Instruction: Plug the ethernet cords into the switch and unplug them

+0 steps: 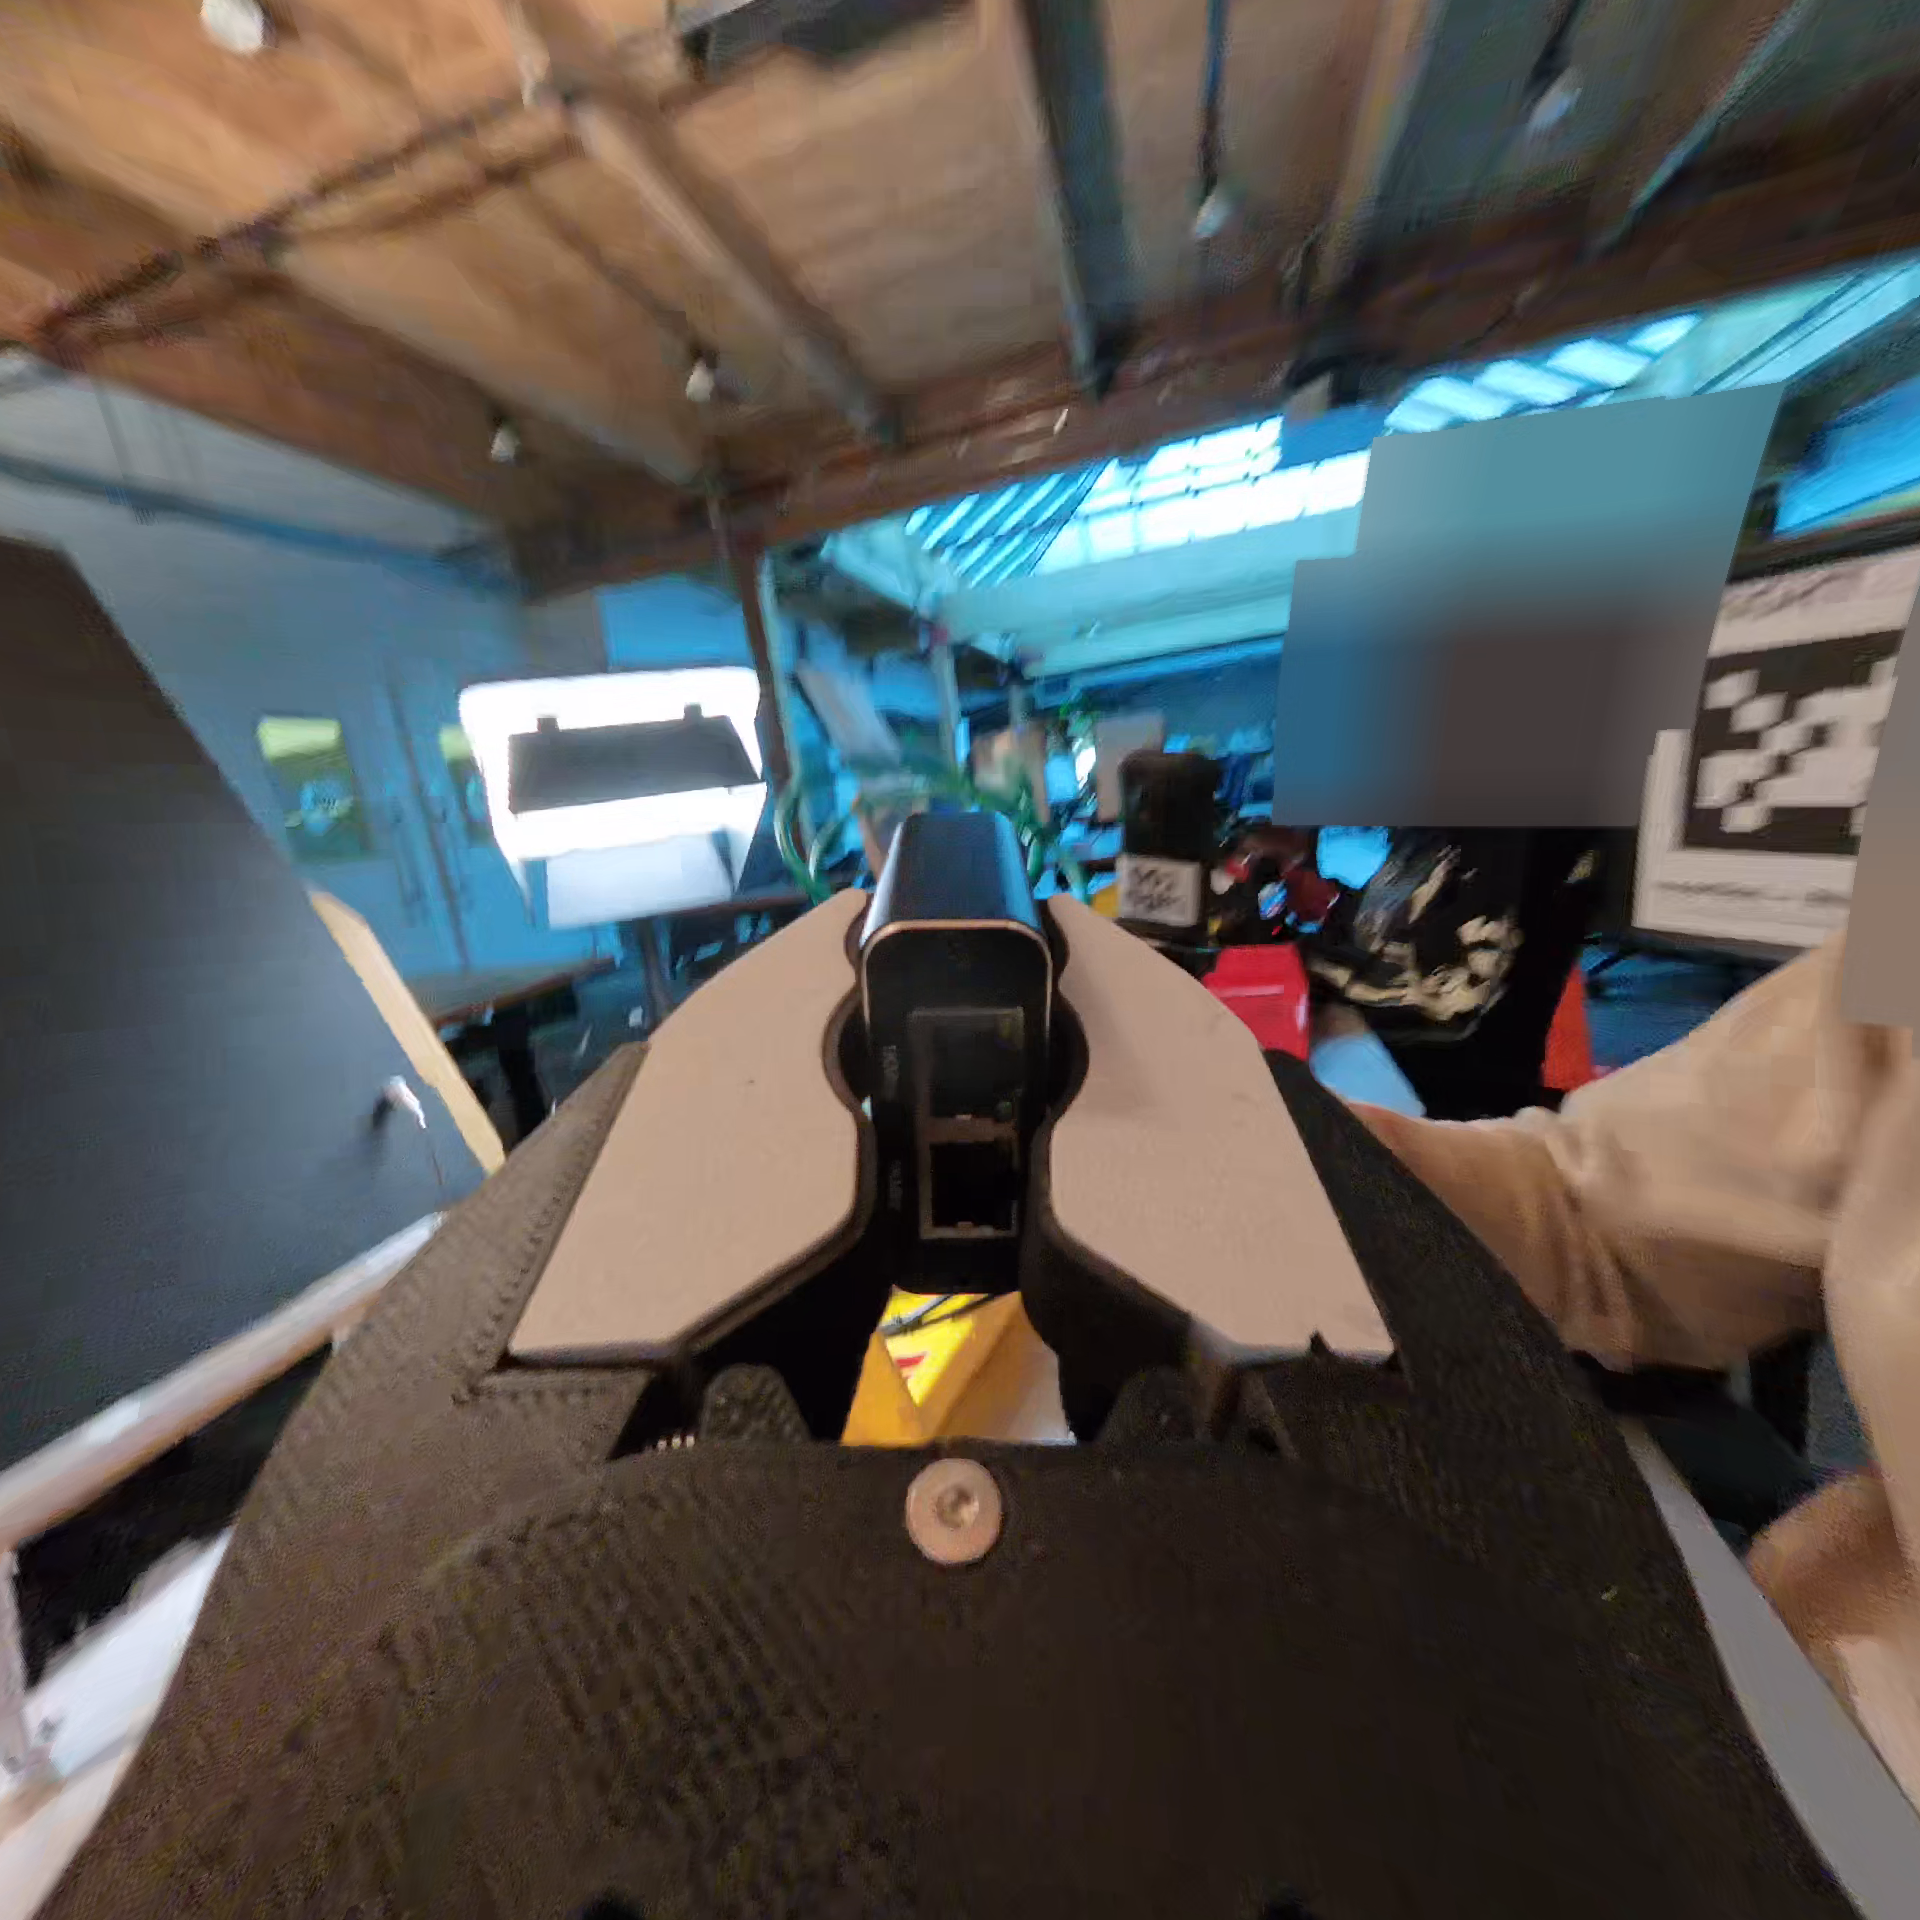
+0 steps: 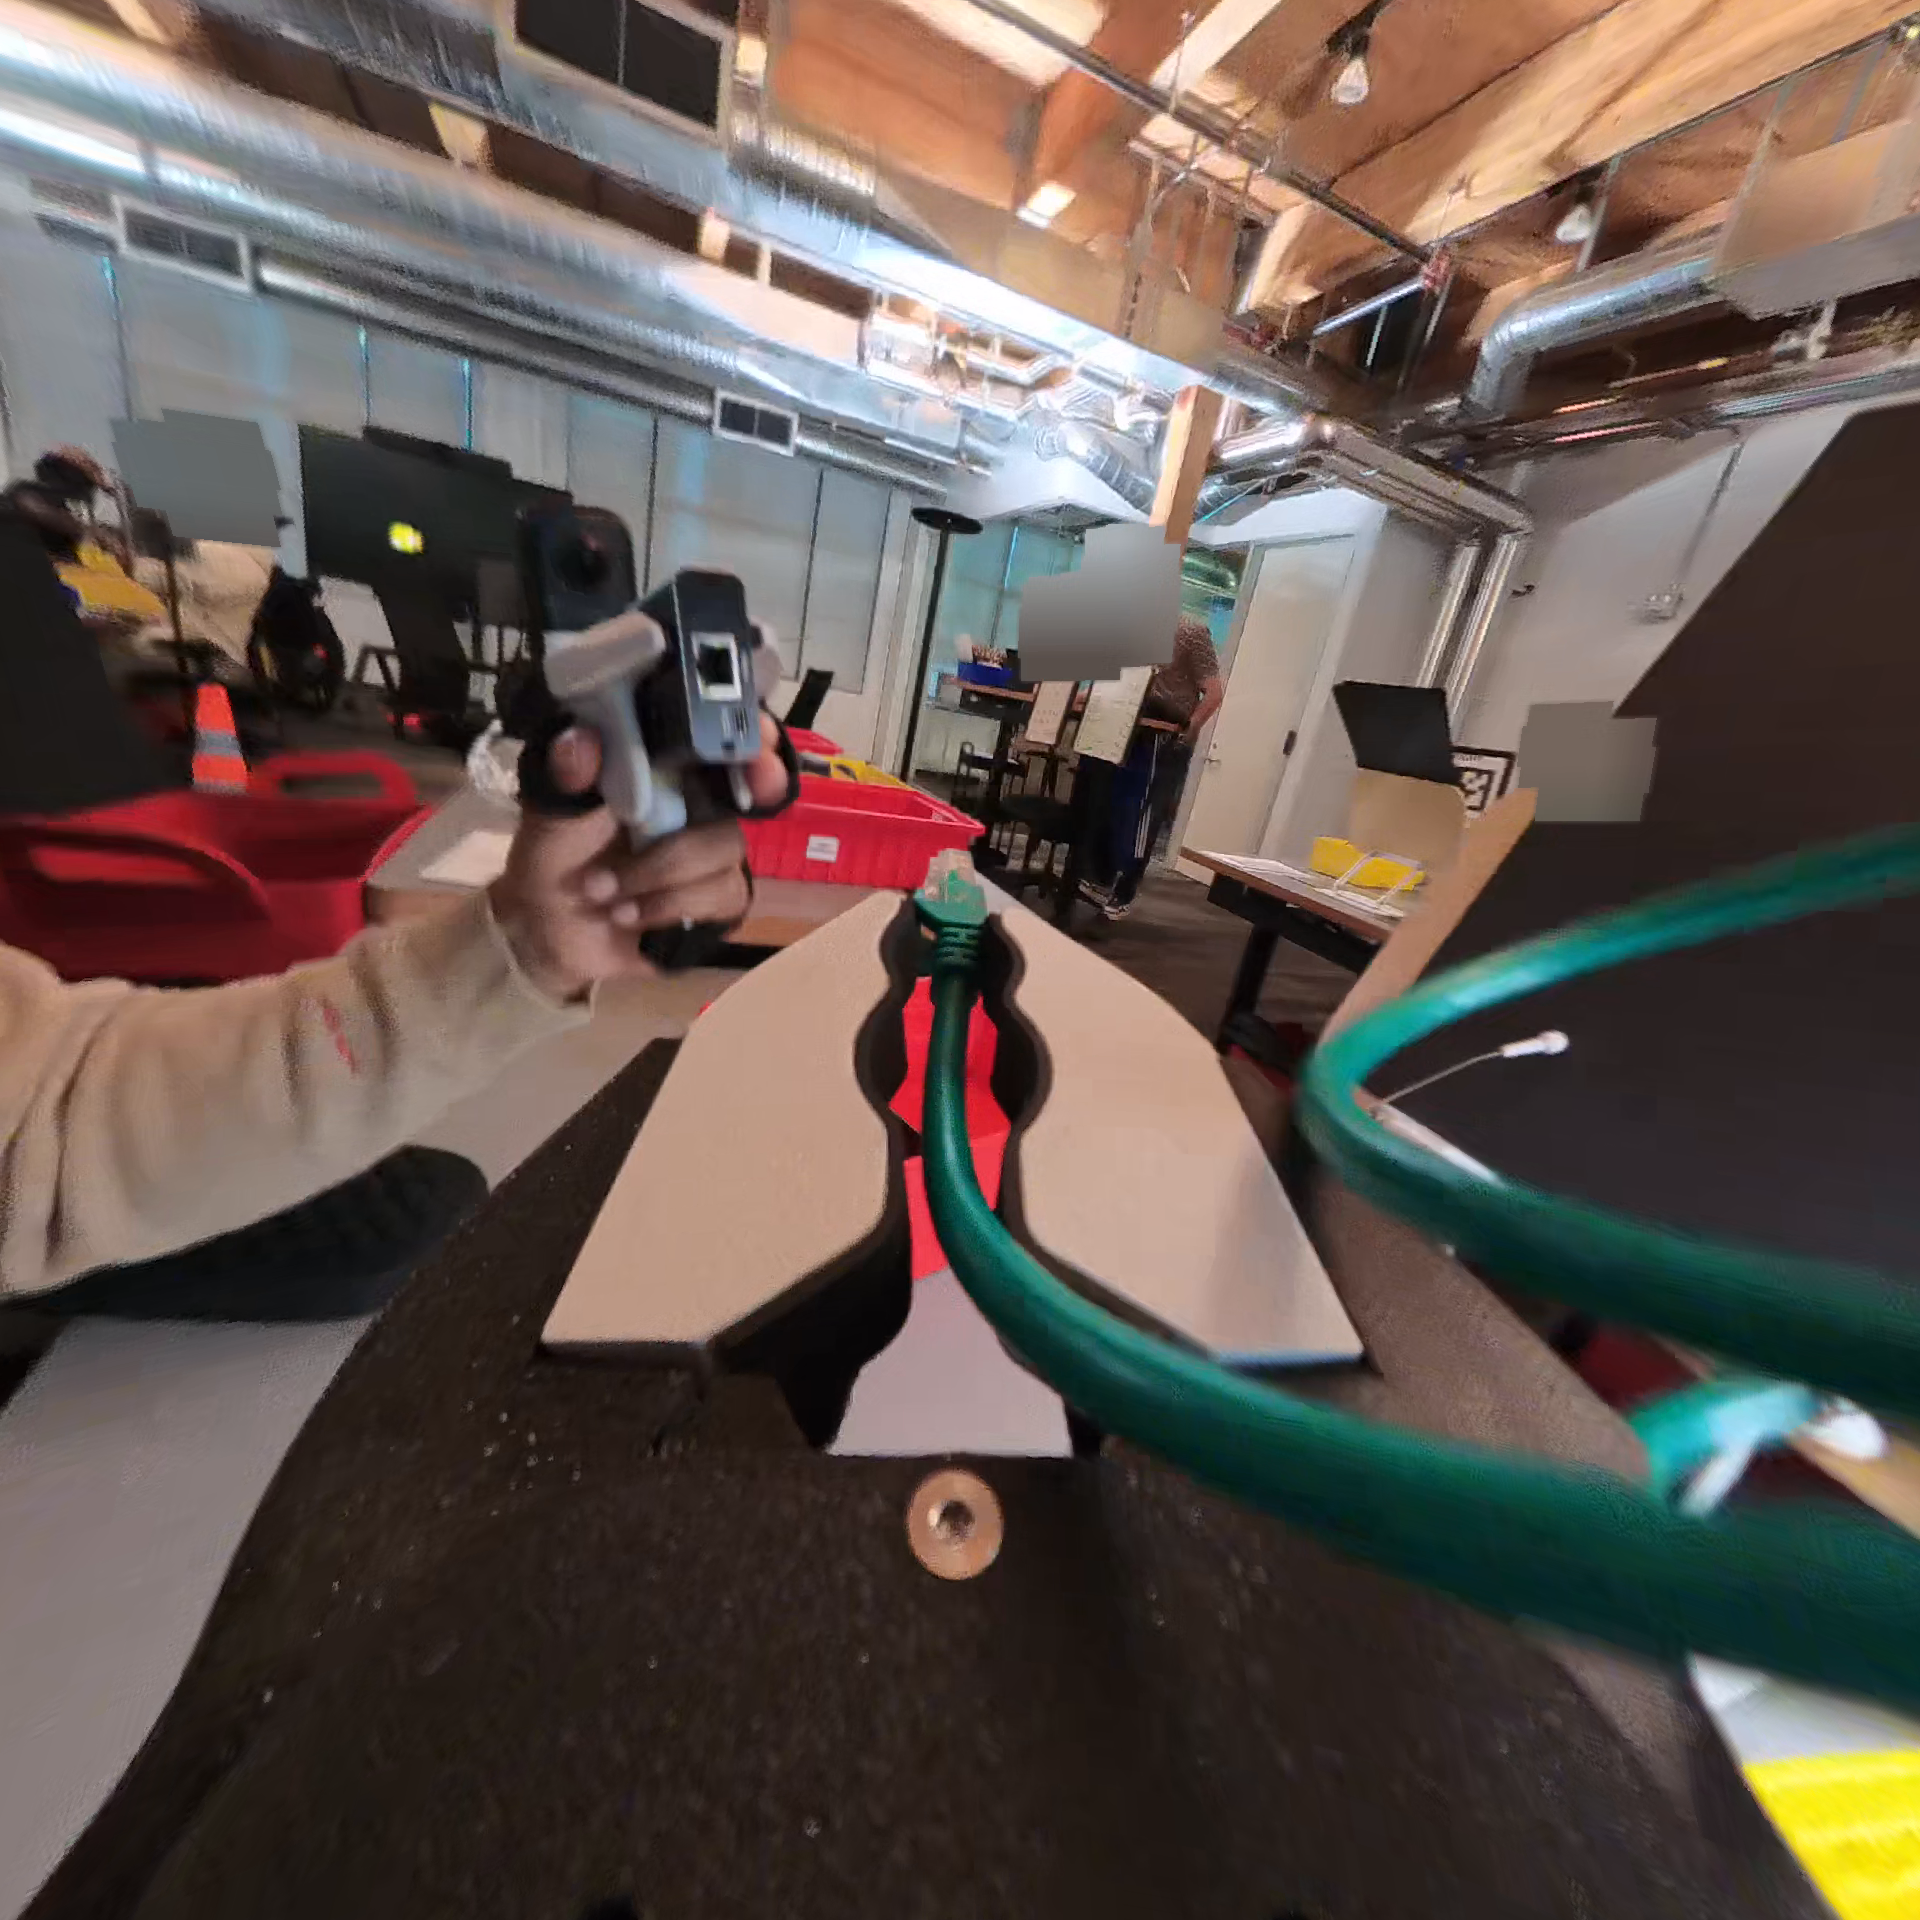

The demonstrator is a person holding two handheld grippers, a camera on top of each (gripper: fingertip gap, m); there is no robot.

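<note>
Left claw clamps the small black metal box-shaped switch aloft, right claw pinches the green ethernet cord behind its clear plug; align plug squarely with an open port before pushing.

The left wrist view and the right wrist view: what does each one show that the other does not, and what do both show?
Only the left wrist view shows the left gripper close up, shut on the switch, with two ports facing the camera, both without a plug.

Only the right wrist view shows the right gripper shut on the green cord just behind its plug, the cord's loop, its second plug, and red bins.

Both show the switch and the beige sleeve.
</note>
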